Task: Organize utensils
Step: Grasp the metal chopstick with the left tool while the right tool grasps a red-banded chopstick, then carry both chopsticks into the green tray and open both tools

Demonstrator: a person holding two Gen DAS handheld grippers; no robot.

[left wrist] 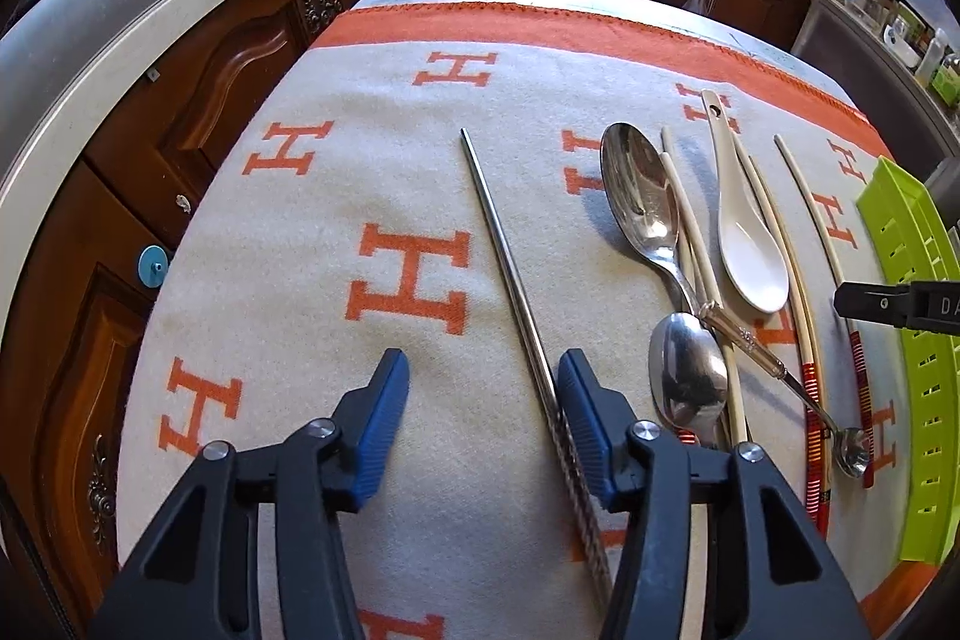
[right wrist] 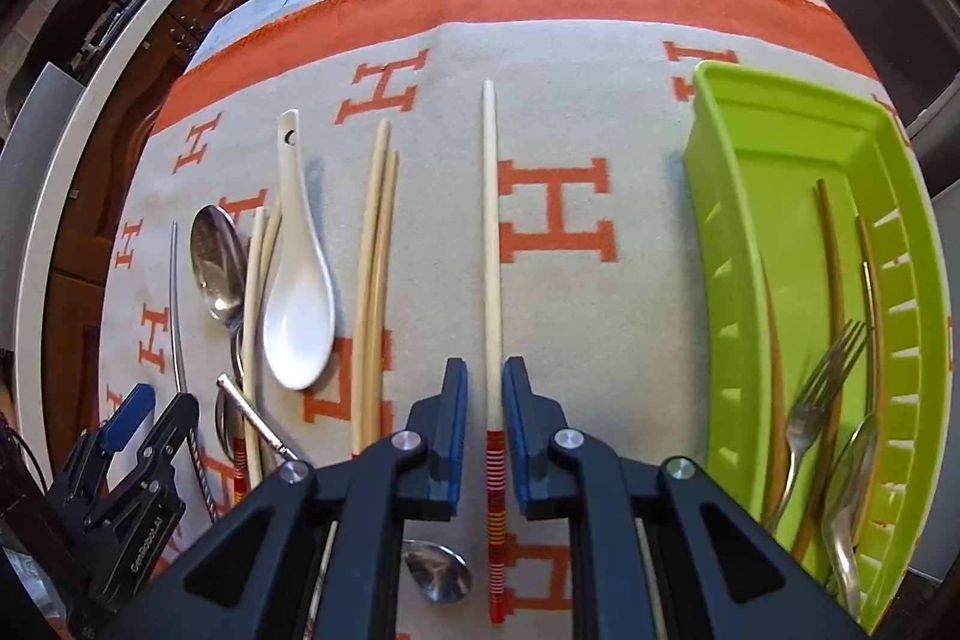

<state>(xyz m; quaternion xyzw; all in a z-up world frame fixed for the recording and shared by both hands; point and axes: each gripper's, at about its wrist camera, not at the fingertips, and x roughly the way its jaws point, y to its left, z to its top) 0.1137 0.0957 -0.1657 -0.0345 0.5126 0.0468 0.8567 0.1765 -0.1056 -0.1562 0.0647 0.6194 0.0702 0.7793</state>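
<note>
We see the left tool (left wrist: 483, 370) low in its frame, jaws apart, a steel chopstick (left wrist: 504, 256) lying between them against the right pad. The right tool (right wrist: 485, 391) straddles a cream chopstick (right wrist: 491, 244) at lower centre, narrow gaps showing either side. At right sits the green tray (right wrist: 720, 196) holding a fork (right wrist: 822, 388)

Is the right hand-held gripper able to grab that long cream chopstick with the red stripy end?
Probably yes: the cream chopstick lies alone between the right hand-held gripper pads, nothing blocking.
</note>
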